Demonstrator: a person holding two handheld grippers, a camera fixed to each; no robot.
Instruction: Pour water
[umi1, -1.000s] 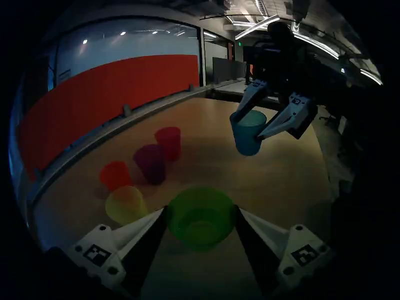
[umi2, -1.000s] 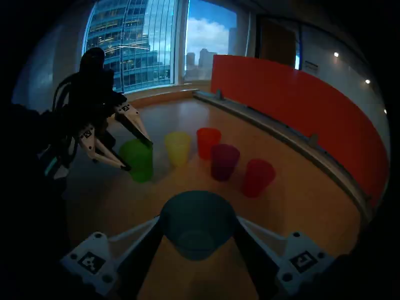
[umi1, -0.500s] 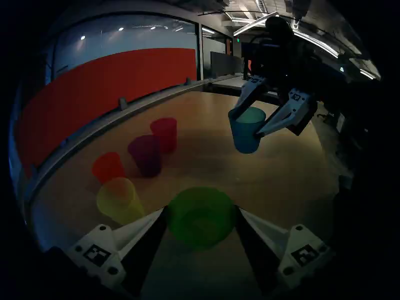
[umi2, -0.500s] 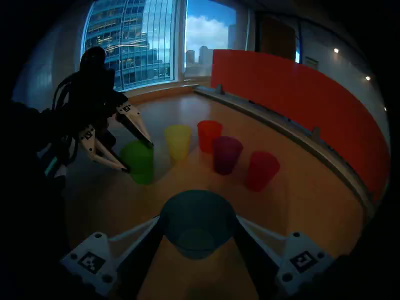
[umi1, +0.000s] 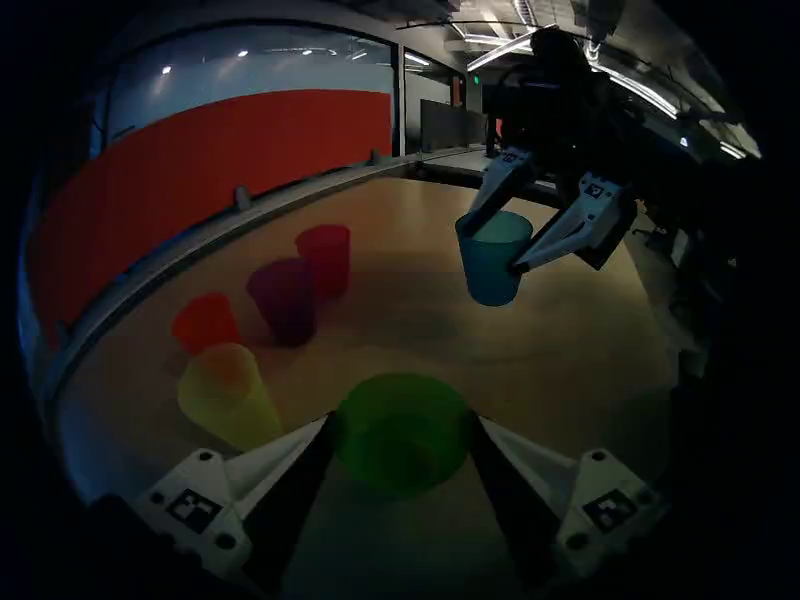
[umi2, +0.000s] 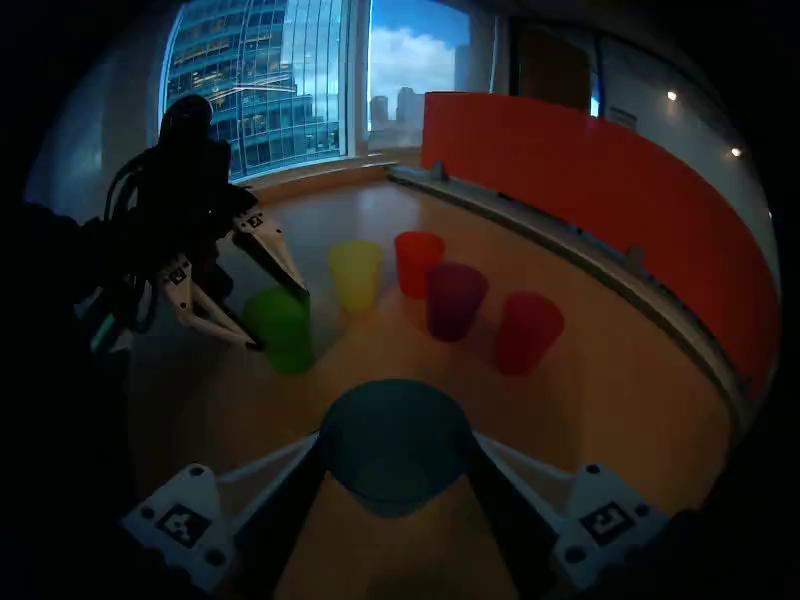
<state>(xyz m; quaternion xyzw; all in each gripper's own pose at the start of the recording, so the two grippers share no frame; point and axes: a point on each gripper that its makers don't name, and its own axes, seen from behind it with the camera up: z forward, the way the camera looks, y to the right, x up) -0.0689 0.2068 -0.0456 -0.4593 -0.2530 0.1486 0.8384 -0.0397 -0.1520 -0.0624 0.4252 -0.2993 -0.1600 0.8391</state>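
Observation:
My left gripper (umi1: 400, 440) is shut on a green cup (umi1: 402, 432), held above the wooden table (umi1: 560, 340). In the right gripper view that green cup (umi2: 280, 328) hangs at the left between the left gripper's fingers (umi2: 268, 248). My right gripper (umi2: 395, 455) is shut on a teal cup (umi2: 395, 445), seen from above with its mouth open. In the left gripper view the teal cup (umi1: 490, 258) hangs upright ahead to the right in the right gripper (umi1: 500, 245). The two cups are well apart.
Several cups stand in a row on the table: yellow (umi2: 355, 275), orange-red (umi2: 418, 262), purple (umi2: 455, 300) and red (umi2: 527, 332). An orange wall panel (umi2: 600, 180) and a rail run along the table's far edge. Windows (umi2: 300, 80) lie behind the person holding the grippers.
Both grippers have drifted slightly: the row of cups slid left and nearer in the left gripper view, and shifted a little right in the right gripper view. Both cups stay held.

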